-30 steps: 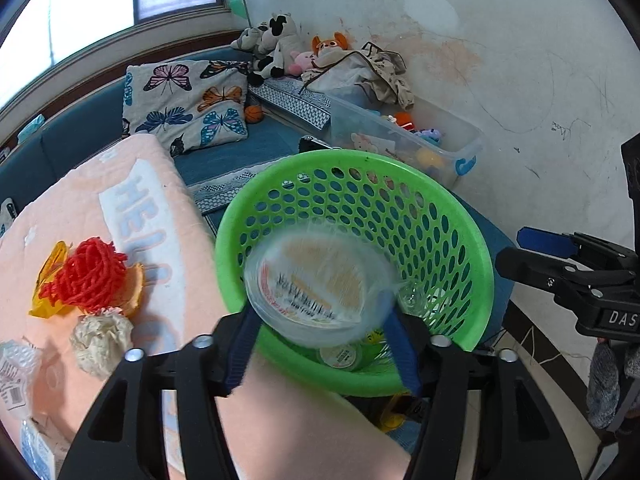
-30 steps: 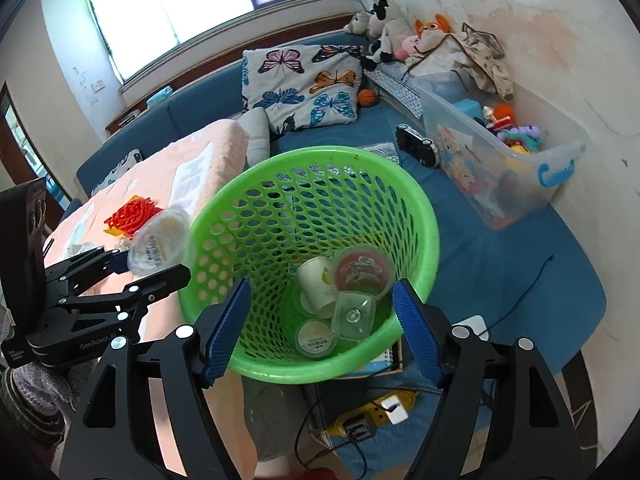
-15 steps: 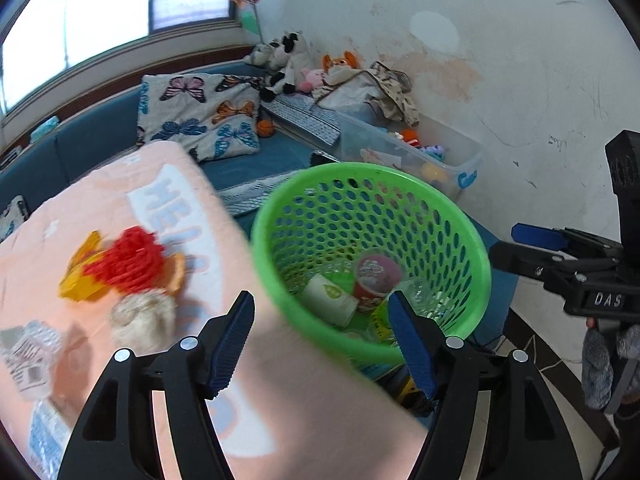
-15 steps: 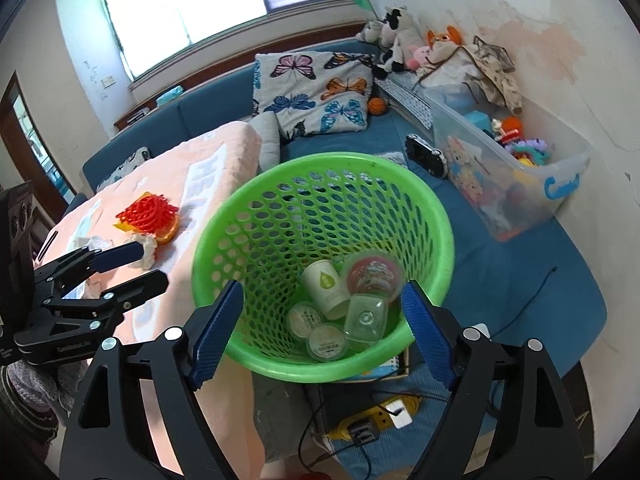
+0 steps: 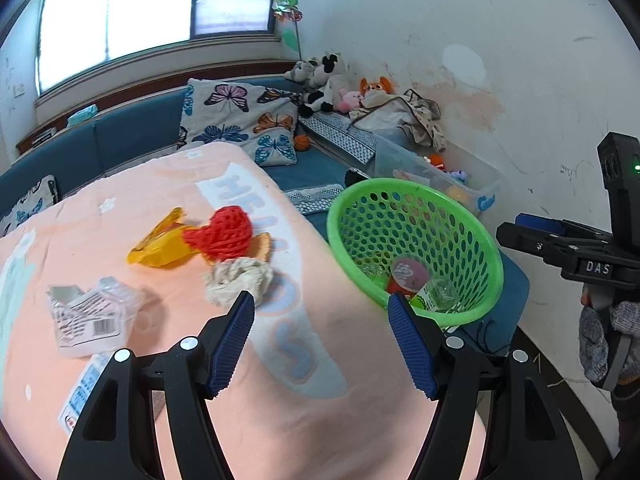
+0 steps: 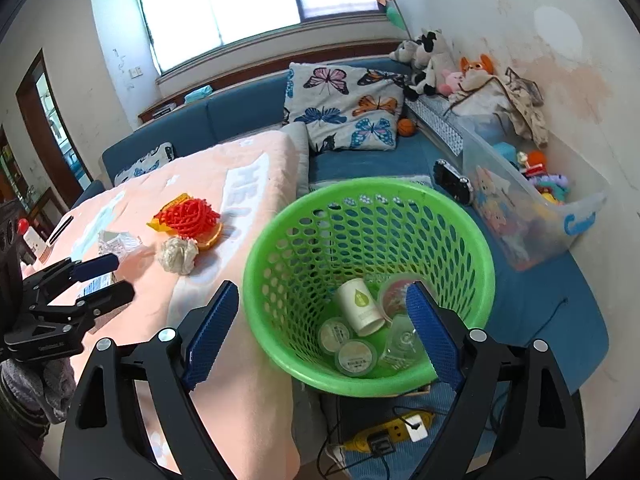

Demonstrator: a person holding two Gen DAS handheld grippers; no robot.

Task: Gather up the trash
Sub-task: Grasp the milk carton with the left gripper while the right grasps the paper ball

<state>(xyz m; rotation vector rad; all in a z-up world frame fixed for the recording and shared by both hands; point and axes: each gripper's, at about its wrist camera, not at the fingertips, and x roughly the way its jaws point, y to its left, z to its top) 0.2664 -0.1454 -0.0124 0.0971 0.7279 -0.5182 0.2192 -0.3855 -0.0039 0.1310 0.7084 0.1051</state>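
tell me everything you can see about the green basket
The green basket is round, glossy plastic, with a thick smooth rim and walls pierced all over by holes. It stands upright and open-topped beside the edge of the pink blanket, in front of the blue sofa. Inside lie a white paper cup on its side, several round lidded tubs and a clear plastic cup. No jaws touch it.

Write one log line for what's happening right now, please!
left tool: open, empty, over blanket | right tool: open, empty | green basket: cups inside | paper ball: on blanket
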